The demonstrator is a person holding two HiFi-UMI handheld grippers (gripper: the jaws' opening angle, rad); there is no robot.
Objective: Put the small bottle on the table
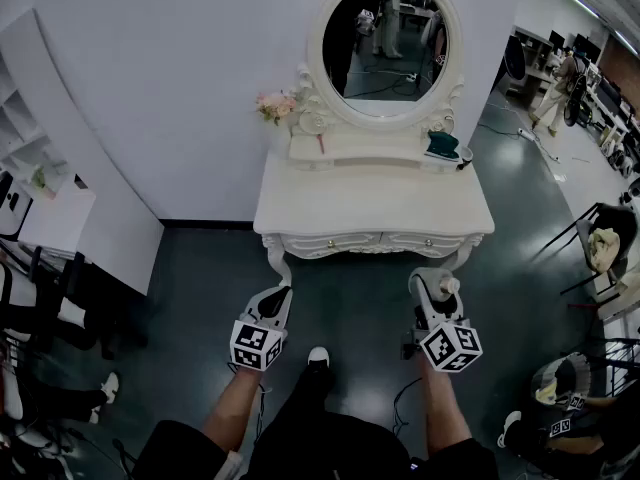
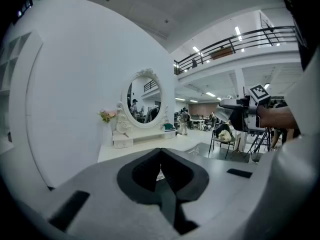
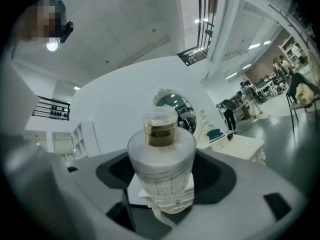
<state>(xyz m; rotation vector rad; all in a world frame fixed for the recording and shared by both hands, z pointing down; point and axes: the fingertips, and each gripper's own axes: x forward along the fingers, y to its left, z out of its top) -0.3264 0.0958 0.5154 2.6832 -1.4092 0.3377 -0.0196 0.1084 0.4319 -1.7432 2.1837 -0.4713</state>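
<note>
**Early stage of placement.** The right gripper (image 1: 440, 288) grasps the small bottle (image 3: 161, 159). Its jaws stand wide round the frosted body, below the amber neck and clear cap. The bottle hangs over the dark floor (image 1: 350, 308), in front of the white bench (image 1: 370, 208) and apart from its top. The left gripper (image 1: 272, 306) is clenched on nothing, jaws together. Judged left to do: reach the bench, set the bottle on its bare top, release.
</note>
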